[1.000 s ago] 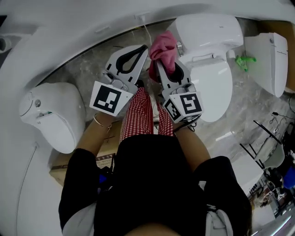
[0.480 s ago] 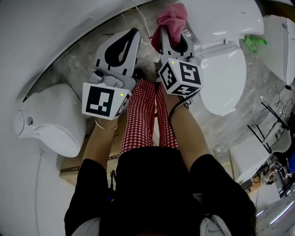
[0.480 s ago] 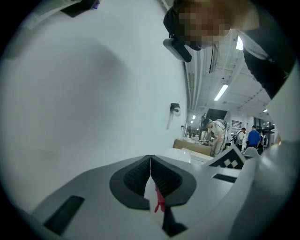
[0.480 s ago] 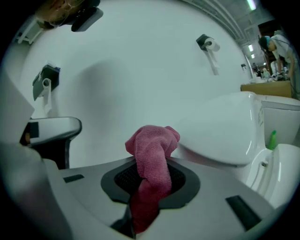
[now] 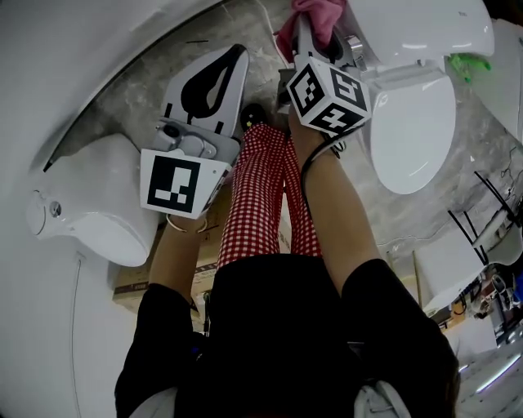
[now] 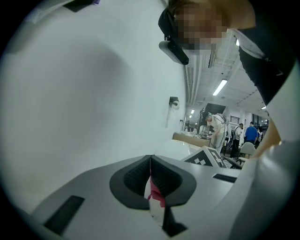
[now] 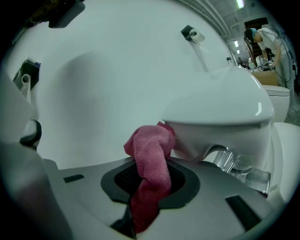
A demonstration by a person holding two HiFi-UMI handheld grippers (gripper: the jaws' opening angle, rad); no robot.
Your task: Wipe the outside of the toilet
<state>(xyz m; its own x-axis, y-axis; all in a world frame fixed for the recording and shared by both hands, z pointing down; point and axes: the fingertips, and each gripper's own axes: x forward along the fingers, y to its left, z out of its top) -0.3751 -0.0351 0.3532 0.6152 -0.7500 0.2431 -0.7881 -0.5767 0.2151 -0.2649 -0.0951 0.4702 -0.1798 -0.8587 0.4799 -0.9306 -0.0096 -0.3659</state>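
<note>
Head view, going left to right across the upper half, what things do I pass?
left toilet → left tool, shut and empty → right tool, shut on the pink cloth → right toilet → small green object

A second white toilet (image 5: 90, 208) sits at the left of the head view on the grey marbled floor (image 5: 147, 114), a cardboard box (image 5: 132, 280) just below it, something small and green (image 5: 467, 65) at upper right.
</note>
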